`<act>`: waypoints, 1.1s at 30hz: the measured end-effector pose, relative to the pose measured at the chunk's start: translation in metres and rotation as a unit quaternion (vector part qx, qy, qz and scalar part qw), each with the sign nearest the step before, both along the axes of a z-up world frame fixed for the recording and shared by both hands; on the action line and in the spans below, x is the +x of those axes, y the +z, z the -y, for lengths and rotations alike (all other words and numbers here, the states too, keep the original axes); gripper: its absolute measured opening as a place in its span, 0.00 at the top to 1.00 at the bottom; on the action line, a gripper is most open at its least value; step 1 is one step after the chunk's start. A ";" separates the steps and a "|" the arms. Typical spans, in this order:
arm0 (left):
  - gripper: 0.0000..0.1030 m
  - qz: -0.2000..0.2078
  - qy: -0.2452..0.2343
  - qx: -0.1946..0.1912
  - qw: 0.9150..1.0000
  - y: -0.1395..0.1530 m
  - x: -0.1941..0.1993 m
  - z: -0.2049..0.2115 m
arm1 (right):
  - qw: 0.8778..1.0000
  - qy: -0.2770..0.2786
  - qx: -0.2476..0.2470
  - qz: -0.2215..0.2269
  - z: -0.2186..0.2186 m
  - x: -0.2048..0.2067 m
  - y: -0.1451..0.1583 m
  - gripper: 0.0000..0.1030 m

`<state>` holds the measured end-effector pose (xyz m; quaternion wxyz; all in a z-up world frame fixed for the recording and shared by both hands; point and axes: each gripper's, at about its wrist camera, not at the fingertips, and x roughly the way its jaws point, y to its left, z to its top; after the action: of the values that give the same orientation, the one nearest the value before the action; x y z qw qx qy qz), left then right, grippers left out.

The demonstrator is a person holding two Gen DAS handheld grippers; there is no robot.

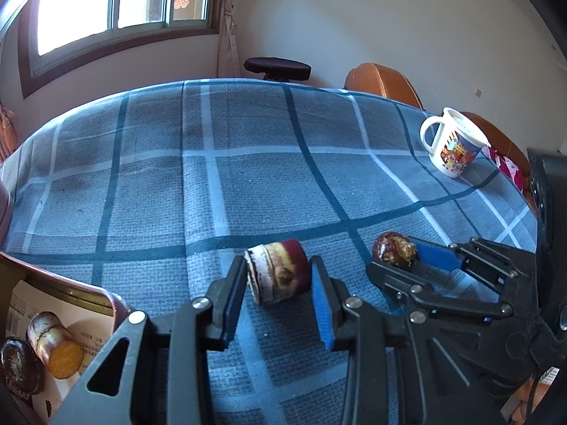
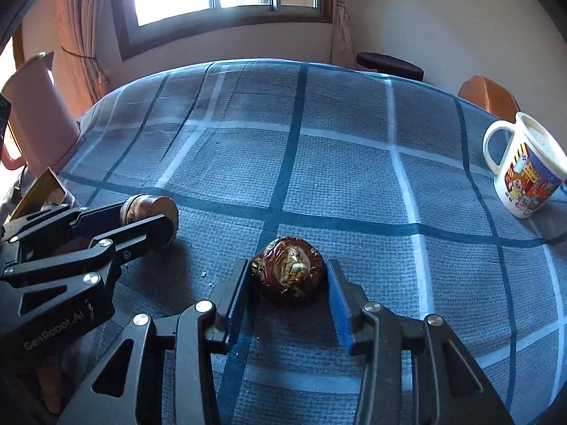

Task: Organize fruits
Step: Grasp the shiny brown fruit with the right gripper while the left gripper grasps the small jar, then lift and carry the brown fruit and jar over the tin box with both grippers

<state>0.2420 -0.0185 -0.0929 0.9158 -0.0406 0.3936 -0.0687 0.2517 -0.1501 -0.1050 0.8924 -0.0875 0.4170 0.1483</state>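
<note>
We have two fruits to collect from the blue checked table [image 1: 248,177]. The left tongs [image 1: 278,279] stand narrow around the sugarcane piece [image 1: 278,271]; one pad touches its pale end, the other stands just beside the dark end, so we cannot tell if the grip is firm. The right tongs [image 2: 288,283] are narrow around the brown round fruit [image 2: 287,270], left pad touching, right pad a little apart — not gripped yet. Both fruits lie near our edge of the table. The open box [image 1: 106,299], at the near left corner, already holds another cane piece [image 1: 55,343]. To do it well, we close the pads across the middle of each fruit, then lift straight up — the round one can roll away. The mug [image 2: 524,173] stands well apart, near the right edge.
</note>
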 end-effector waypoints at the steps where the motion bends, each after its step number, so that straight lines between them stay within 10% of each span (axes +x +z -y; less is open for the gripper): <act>1: 0.64 0.004 -0.001 0.004 1.000 0.001 -0.002 0.001 | 1.000 0.000 -0.002 0.001 0.000 -0.001 0.000 0.58; 33: 0.64 0.108 0.019 0.036 0.993 0.025 -0.058 0.009 | 0.975 0.002 0.080 0.208 0.023 -0.077 0.049 0.58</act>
<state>0.1836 -0.0270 -0.0680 0.9551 -0.0076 0.2933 -0.0408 0.1744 -0.1728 -0.0557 0.9634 -0.0457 0.2092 0.1611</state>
